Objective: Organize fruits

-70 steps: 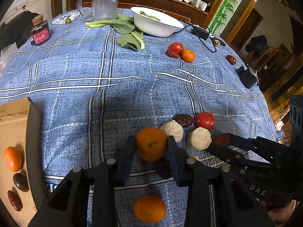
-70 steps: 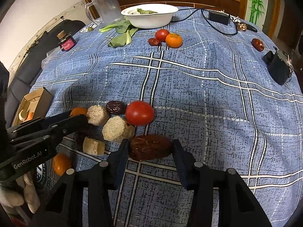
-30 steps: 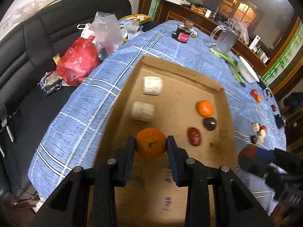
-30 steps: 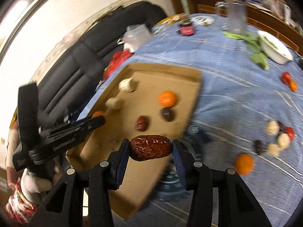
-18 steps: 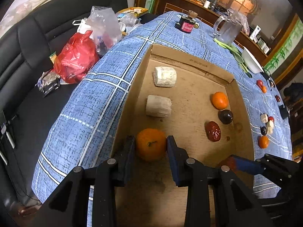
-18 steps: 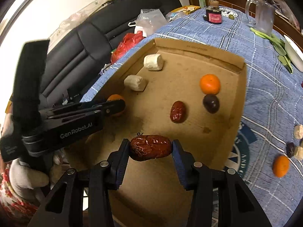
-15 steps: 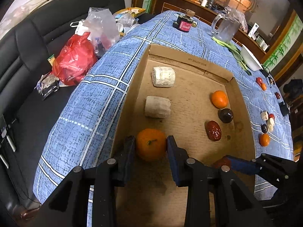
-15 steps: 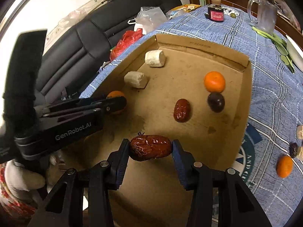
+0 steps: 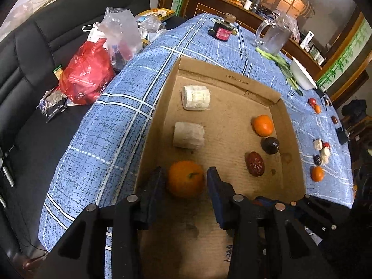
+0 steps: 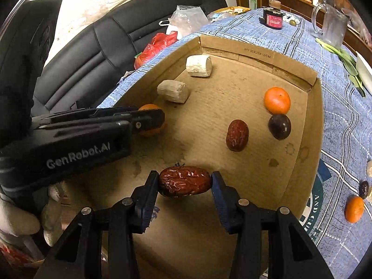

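My left gripper (image 9: 184, 181) is shut on an orange tangerine (image 9: 185, 178) low over the near left of an open cardboard box (image 9: 232, 79). My right gripper (image 10: 184, 183) is shut on a wrinkled red date (image 10: 184, 184) over the box's near middle (image 10: 255, 53). Inside the box lie two pale cylinders (image 9: 195, 97) (image 9: 188, 135), a tangerine (image 9: 262, 125), a dark plum (image 9: 270, 145) and a red date (image 9: 255, 164). The left gripper also shows in the right wrist view (image 10: 148, 122).
The box sits on a blue plaid tablecloth (image 9: 111, 125) near the table's edge, beside a black sofa (image 9: 46, 37) with plastic bags (image 9: 86, 79). More fruit (image 9: 317, 174) lies to the right. A jar (image 9: 223, 30), glass jug (image 9: 274, 37) and white bowl (image 9: 302, 74) stand farther back.
Both grippers carried their fruit from the table over to the box and have lowered a little into it. Both stay shut on their fruit.
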